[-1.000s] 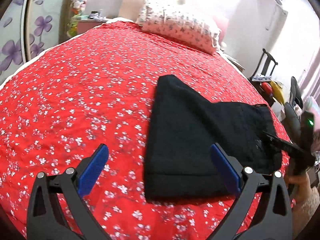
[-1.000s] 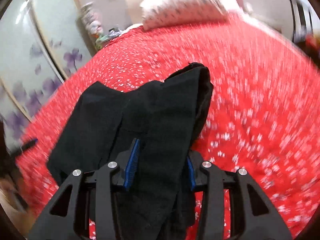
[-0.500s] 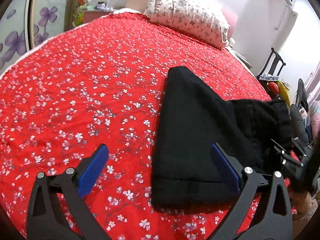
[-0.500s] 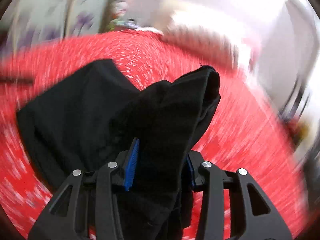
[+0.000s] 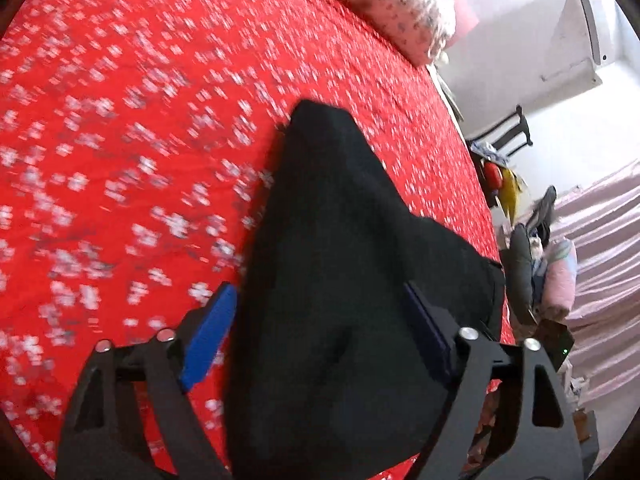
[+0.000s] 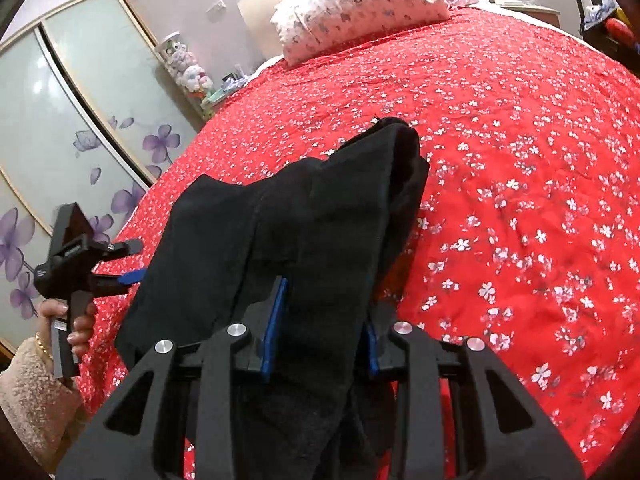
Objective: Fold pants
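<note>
Black pants (image 6: pixel 280 232) are pinched by the right tool (image 6: pixel 320 332) over a red floral bed (image 6: pixel 520 128); the left tool (image 5: pixel 320 328) is spread; a pillow (image 6: pixel 360 4) and wardrobe doors (image 6: pixel 60 120) are seen behind.

Pants (image 5: pixel 344 280): black, soft thick fabric, partly folded, lying on red floral bedspread. One end tapers to narrow rounded tip pointing toward pillow. Near edge broad, flat. In right wrist view, one layer (image 6: pixel 332 248) lifted off flat part, bunched, draped in thick fold with rounded top edge.
</note>
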### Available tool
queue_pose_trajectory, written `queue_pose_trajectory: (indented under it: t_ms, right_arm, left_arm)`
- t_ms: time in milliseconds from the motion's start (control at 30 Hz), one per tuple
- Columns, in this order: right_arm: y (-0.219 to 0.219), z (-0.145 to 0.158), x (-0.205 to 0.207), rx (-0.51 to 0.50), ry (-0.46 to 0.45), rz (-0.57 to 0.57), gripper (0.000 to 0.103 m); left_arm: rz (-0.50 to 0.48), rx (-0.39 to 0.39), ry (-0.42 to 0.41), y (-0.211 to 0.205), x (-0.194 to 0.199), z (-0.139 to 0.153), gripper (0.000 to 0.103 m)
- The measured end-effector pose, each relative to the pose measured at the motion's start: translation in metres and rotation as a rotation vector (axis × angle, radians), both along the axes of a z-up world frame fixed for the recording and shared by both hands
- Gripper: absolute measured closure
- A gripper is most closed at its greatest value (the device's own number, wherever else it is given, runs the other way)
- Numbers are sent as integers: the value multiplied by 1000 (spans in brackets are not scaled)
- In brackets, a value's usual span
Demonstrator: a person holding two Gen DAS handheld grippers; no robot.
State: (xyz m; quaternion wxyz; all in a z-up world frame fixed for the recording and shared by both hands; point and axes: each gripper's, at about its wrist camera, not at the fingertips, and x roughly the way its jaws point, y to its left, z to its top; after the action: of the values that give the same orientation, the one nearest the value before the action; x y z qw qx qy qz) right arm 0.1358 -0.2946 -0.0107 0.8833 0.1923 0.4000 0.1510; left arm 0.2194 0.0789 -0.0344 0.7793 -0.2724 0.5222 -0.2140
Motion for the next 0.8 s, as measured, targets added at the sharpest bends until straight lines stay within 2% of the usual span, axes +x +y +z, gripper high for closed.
queue_pose_trajectory:
  t_ms: [100,167,267,400,433,533,633,700,800]
  right_arm:
    - [-5,-4,1,46,18,-11,68]
    - [-6,-7,3,58,34,-19,64]
    - [-11,-18,10,117,93,-35,54]
    - [-17,-32,21,236,158,-33,50]
    - [-17,-31,20,240,155,-28,52]
    - [-18,-25,15,283,126,-10,65]
    - [-24,-22,13,361,116,-21,70]
    - [-25,-19,15,375,106,-21,71]
    - [-29,-13,16,441,89,-22,72]
  left_arm:
    - [0,12,-5,-8,-3,-4,32]
    - [-2,16,-10,-10,-5,-4,45]
    - [-6,52,-17,-12,-6,-1,58]
    - [-1,108,-26,-18,-9,-2,63]
    - [0,117,-30,-20,-9,-2,67]
    - [-1,102,-49,-19,-11,3,89]
    - [-26,114,-83,-20,-15,11,93]
    - [-38,124,-109,-24,-19,18,93]
    - [-34,83,-134,-22,-23,28,94]
